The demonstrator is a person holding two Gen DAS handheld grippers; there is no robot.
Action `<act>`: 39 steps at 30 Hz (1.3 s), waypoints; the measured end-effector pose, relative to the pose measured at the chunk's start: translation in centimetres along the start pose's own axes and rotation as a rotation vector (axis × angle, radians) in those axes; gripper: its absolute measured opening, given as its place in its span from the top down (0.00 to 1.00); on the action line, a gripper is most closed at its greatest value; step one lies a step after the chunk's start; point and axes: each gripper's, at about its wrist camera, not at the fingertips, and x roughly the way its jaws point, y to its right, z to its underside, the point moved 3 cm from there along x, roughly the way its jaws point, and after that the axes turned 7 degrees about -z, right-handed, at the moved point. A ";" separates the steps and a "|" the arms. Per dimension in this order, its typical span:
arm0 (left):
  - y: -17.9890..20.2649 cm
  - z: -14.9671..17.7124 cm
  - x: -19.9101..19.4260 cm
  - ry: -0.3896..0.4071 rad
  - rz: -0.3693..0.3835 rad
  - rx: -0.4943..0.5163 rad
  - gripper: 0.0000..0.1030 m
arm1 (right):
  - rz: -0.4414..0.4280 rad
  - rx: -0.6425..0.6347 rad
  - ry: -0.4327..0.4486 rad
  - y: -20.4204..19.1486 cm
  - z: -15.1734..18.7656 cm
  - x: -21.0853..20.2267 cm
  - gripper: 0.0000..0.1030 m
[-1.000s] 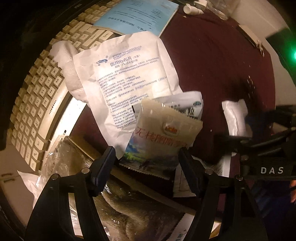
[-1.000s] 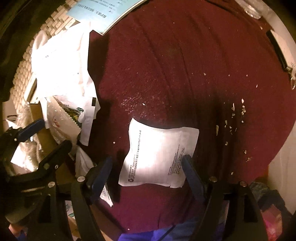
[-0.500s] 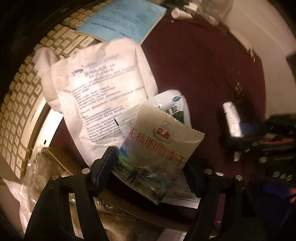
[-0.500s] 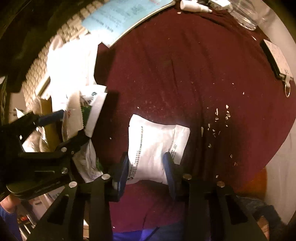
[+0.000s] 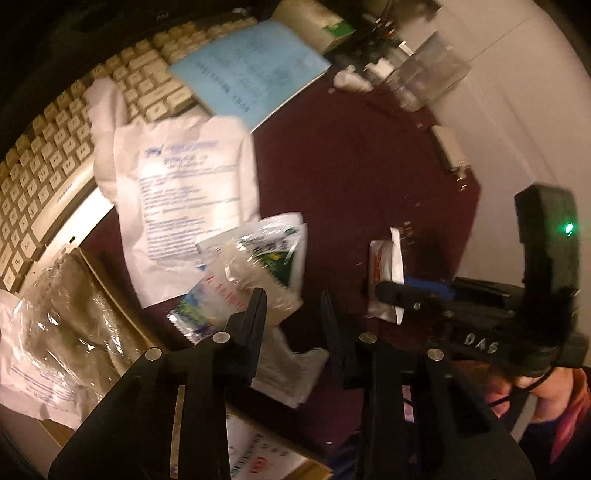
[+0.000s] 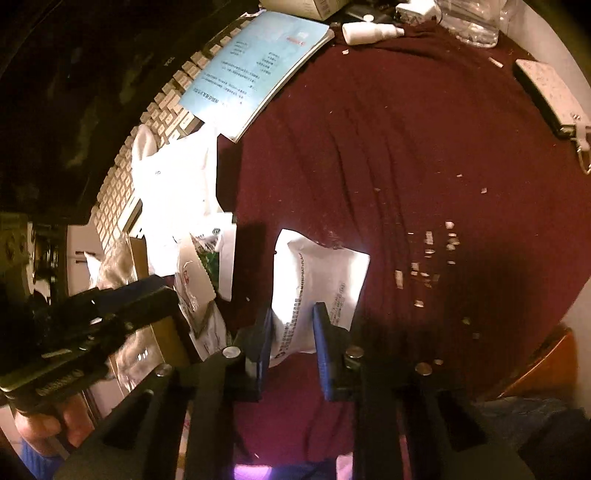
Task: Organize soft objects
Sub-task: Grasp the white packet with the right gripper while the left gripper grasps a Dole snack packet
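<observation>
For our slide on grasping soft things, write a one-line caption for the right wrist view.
Right gripper shut on a white pouch over a maroon cloth, snack packets piled beside.

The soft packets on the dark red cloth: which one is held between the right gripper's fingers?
The plain white pillow-shaped packet with small black print, alone on the dark red cloth. The right gripper pinches its lower edge; the others lie piled leftward.

A cream keyboard [image 5: 55, 147] lies along the left of a desk covered in dark red cloth [image 6: 388, 166]. A pale blue printed booklet [image 6: 255, 66] partly overlaps the keyboard. Near the far edge lie a small white bottle [image 6: 369, 31] and a clear plastic container [image 5: 432, 70]. Pale crumbs [image 6: 428, 254] dot the cloth.
</observation>
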 end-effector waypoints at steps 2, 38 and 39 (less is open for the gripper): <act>0.8 -0.1 -0.9 0.015 0.020 -0.010 0.71 | 0.038 -0.068 -0.020 0.3 0.6 -1.0 0.87; -4.3 -0.2 6.3 -0.200 -0.258 0.263 0.34 | 0.064 -0.047 0.005 1.2 -3.4 -0.2 0.90; -4.7 -0.3 6.1 -0.189 -0.245 0.257 0.35 | 0.067 -0.054 0.008 1.0 -3.4 -0.3 0.90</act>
